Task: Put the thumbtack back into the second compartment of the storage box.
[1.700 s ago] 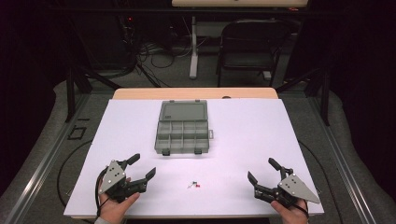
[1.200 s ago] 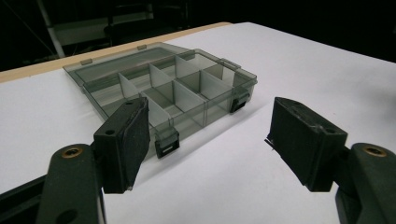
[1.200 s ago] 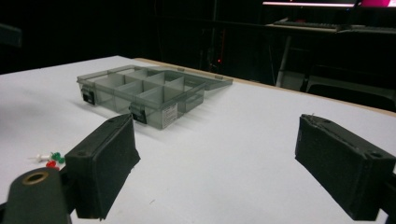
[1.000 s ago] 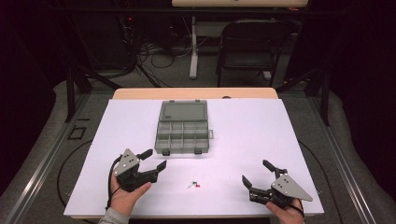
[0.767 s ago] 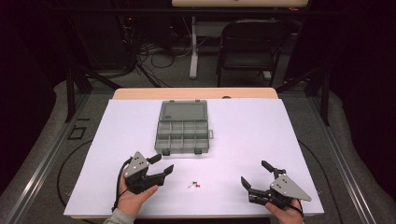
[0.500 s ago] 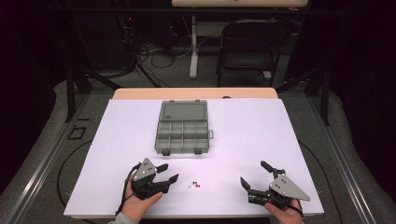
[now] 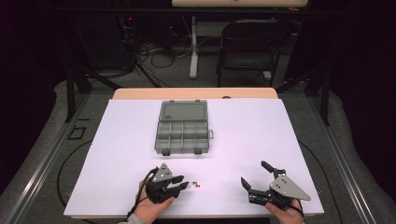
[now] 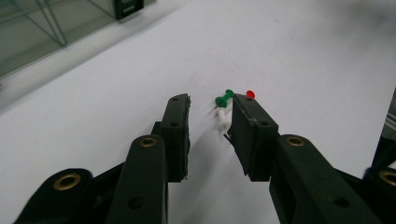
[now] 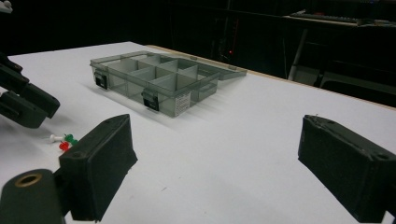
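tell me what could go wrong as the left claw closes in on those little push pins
1. The left claw has just been closing, with the white pin between its jaws but not yet pressed. The green pin and red pin lie right beside it, so it may knock them away or pinch more than one.
2. The pins are small against the broad pads, so one could slip or flip out.
3. The sharp tips may snag the white table cover.

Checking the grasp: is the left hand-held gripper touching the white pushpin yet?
Cannot tell. In the left gripper view the white pushpin sits just beside one pad of the left hand-held gripper.
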### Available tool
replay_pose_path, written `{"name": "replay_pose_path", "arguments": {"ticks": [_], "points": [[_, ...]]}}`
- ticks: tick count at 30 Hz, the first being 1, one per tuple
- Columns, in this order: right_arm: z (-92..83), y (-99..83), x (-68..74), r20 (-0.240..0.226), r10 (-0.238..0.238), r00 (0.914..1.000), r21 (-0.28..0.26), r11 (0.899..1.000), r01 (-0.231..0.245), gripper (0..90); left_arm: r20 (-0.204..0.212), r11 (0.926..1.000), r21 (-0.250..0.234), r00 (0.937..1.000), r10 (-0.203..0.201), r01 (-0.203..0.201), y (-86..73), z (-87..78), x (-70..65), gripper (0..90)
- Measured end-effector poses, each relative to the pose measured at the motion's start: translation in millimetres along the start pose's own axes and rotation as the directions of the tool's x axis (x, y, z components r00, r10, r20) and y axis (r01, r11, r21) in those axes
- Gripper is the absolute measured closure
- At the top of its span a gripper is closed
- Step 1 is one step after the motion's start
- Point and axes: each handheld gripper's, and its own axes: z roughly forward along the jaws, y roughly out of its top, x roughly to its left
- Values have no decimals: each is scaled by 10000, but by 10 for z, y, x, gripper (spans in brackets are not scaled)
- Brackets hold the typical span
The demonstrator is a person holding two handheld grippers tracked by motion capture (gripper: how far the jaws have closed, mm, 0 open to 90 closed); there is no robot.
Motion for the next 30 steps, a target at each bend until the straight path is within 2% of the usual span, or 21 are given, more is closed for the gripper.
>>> {"name": "replay_pose_path", "arguments": {"ticks": [9,11,15,22,24,26,30], "points": [[-4,0,-10,2,76,10000,0,10000,-76,100,49,9996,234,9999,-159,158,26,99,-74,691],[-4,0,-11,-7,74,10000,-4,10000,-74,100,25,9995,299,10000,-60,59,30,106,-71,699],[-8,0,-13,-19,60,10000,-1,10000,-60,100,54,9988,384,9995,-314,312,38,134,-83,716],[-10,-1,-21,-19,112,9999,0,9999,-112,102,-33,9983,512,9996,-269,270,42,156,-77,758],[-9,-2,-23,-20,111,9999,9,9999,-111,102,-99,9978,522,9991,-408,413,42,157,-77,775],[-8,-2,-23,-19,109,9999,9,9999,-109,103,-130,9979,535,9992,-370,377,40,157,-77,792],[-9,-2,-28,-12,193,9998,14,9998,-193,104,-65,9977,552,9993,-381,384,39,154,-63,817]]}}
